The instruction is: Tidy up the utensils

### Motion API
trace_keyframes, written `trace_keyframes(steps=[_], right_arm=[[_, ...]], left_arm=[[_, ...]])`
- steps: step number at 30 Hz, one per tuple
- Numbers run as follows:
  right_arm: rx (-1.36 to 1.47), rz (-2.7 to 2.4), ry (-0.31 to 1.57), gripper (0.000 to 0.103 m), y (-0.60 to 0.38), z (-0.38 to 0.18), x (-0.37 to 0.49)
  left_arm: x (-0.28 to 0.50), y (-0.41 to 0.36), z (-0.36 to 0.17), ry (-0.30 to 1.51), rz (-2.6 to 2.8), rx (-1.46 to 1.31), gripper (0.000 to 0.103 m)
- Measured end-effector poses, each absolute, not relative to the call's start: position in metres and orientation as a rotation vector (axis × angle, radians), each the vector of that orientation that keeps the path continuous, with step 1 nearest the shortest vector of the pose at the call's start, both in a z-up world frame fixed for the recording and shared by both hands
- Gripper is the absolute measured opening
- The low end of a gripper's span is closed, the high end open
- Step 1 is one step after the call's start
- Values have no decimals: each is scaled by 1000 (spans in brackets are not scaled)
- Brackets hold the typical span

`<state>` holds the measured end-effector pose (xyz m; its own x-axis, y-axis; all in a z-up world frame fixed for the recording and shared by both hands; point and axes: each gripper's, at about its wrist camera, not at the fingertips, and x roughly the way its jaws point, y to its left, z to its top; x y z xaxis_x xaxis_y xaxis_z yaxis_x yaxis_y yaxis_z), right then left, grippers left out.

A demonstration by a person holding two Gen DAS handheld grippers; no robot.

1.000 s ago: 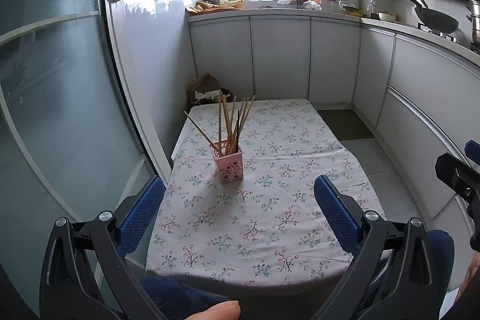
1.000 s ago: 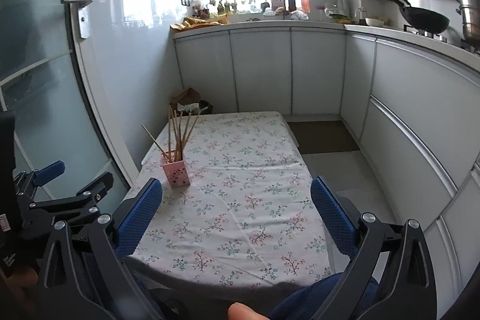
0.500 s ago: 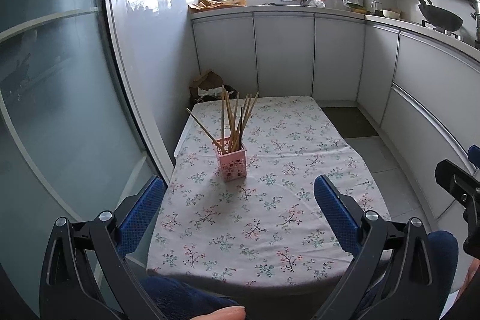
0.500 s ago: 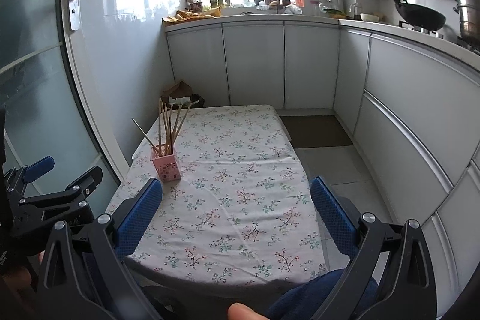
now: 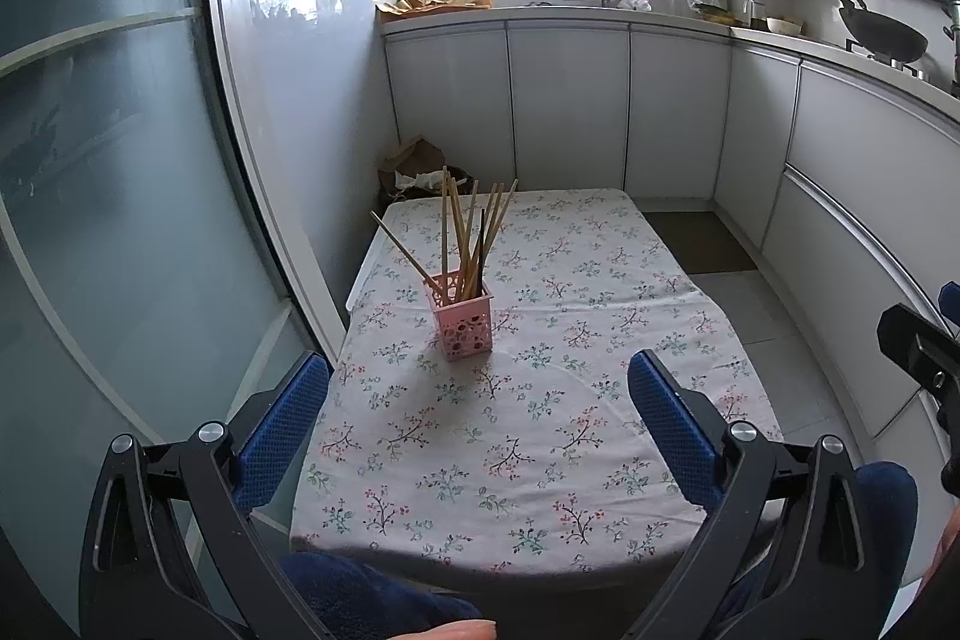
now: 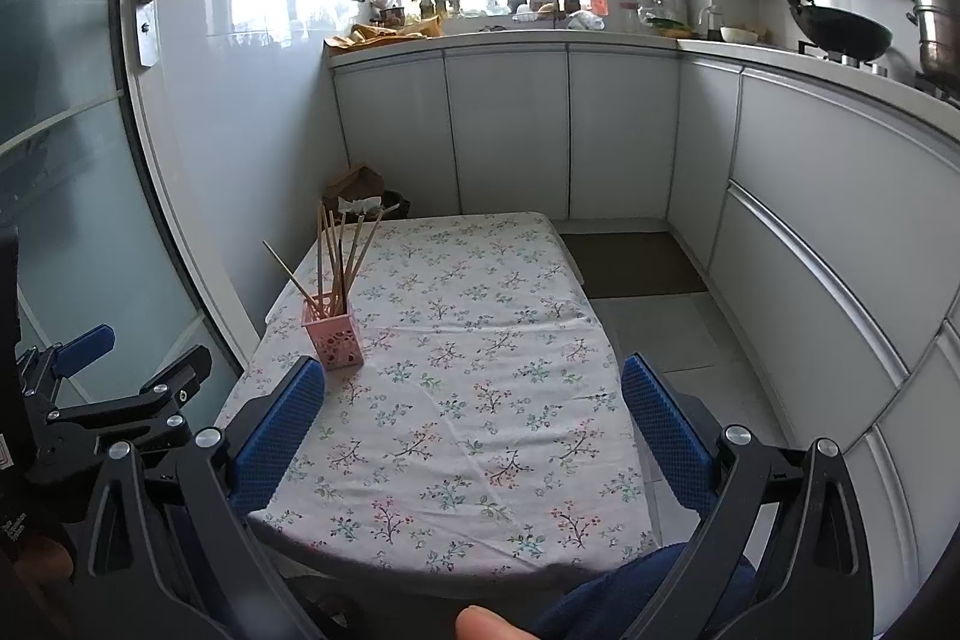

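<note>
— Anything in the way?
— No, only the flowered table (image 5: 540, 436). Pink holder (image 5: 463, 322) of chopsticks (image 5: 465, 235) stands left of middle.
— The grippers?
— Left gripper (image 5: 480, 400) and right gripper (image 6: 474, 406) gape wide, holding nothing.

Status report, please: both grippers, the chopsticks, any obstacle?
Left gripper open, empty. Right gripper open, empty. Chopsticks standing in pink holder on table. No obstacle visible.

The pink perforated holder (image 5: 463, 321) stands upright on the floral tablecloth (image 5: 540, 400), toward its left side. A bundle of wooden chopsticks (image 5: 468, 232) stands inside it, fanned outward; one stick leans far left, and one is dark.
</note>
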<state>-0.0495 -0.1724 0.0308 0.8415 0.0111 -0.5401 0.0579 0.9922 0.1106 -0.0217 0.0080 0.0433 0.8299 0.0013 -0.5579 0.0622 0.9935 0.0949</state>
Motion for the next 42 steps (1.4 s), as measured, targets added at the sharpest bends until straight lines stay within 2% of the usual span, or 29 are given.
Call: trace_keyframes(steps=[42], right_arm=[[136, -14, 586, 96, -172, 26, -43]], left_arm=[[-23, 2, 43, 584, -29, 93, 96]])
